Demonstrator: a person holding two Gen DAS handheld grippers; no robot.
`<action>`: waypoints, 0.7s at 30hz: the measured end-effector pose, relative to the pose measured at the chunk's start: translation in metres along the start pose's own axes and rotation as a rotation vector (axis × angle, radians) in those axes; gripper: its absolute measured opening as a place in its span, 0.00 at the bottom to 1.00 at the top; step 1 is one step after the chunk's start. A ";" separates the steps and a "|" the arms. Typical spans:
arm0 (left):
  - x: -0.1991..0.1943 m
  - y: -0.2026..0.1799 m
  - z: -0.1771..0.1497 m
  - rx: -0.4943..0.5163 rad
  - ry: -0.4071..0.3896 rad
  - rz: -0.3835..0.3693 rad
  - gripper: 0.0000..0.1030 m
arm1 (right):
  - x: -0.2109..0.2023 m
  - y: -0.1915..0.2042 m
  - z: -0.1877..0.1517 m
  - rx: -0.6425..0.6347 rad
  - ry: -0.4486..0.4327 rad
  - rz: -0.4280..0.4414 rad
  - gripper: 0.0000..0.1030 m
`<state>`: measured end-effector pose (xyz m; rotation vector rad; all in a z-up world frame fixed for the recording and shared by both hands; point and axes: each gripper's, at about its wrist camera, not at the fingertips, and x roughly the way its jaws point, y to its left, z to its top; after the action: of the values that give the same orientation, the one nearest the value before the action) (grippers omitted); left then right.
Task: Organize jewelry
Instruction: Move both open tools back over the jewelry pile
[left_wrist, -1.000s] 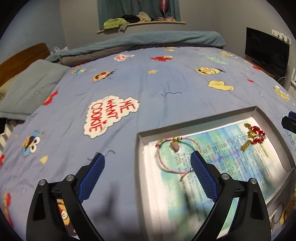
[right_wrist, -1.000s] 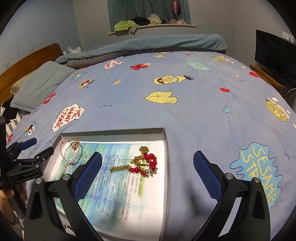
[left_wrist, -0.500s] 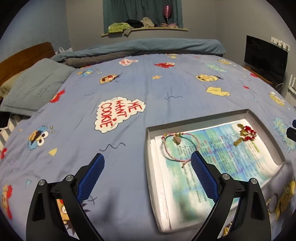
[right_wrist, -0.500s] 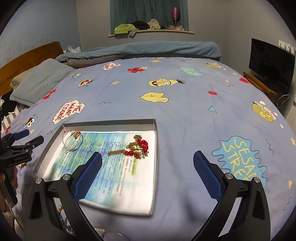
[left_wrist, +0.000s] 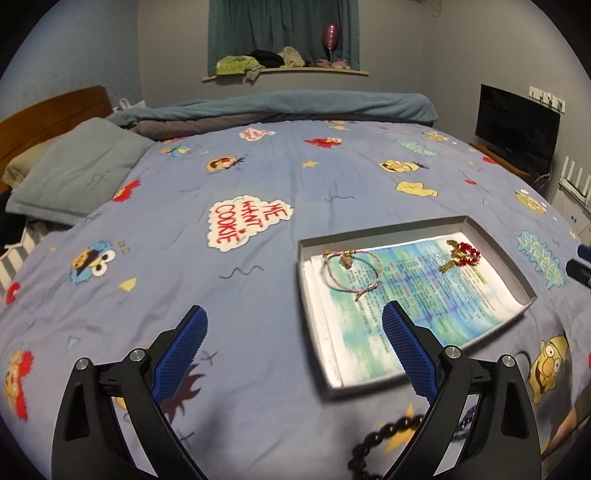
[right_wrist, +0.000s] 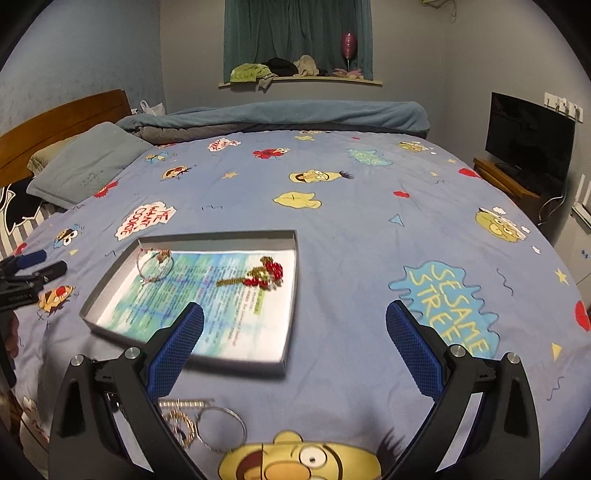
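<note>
A shallow grey box tray (left_wrist: 306, 280) (right_wrist: 291, 295) lined with a printed sheet lies on the bed. In it are a pink cord bracelet (left_wrist: 351, 271) (right_wrist: 155, 266) and a red-bead and gold piece (left_wrist: 460, 254) (right_wrist: 264, 275). My left gripper (left_wrist: 295, 350) is open and empty, held above the bed at the tray's near left. My right gripper (right_wrist: 295, 341) is open and empty, above the tray's near right corner. A dark bead string (left_wrist: 384, 439) lies on the bed near the left gripper. A silver bangle (right_wrist: 221, 428) and gold chains (right_wrist: 181, 421) lie near the right gripper.
The bed has a blue cartoon-print cover (left_wrist: 258, 177). A grey pillow (left_wrist: 81, 173) and wooden headboard (left_wrist: 48, 114) are at the left, a rolled blanket (left_wrist: 277, 107) at the far side. A TV (left_wrist: 517, 129) stands at the right. The left gripper shows in the right wrist view (right_wrist: 26, 273).
Both grippers have pulled back and up from the tray, so the tray looks smaller and farther. Loose jewelry on the bed has come into view below them. Both stay open.
</note>
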<state>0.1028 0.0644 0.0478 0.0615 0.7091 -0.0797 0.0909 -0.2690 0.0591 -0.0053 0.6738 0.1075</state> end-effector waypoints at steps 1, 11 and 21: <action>-0.004 0.003 -0.002 -0.006 0.000 -0.001 0.92 | -0.003 0.001 -0.004 -0.002 -0.003 -0.004 0.95; -0.026 0.022 -0.031 -0.022 -0.012 0.040 0.93 | -0.014 0.012 -0.031 -0.021 0.010 0.017 0.95; -0.032 0.019 -0.056 -0.058 0.006 0.003 0.93 | -0.007 0.023 -0.052 -0.041 0.035 0.040 0.95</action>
<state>0.0441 0.0897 0.0271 0.0077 0.7165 -0.0559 0.0502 -0.2492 0.0234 -0.0328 0.7067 0.1602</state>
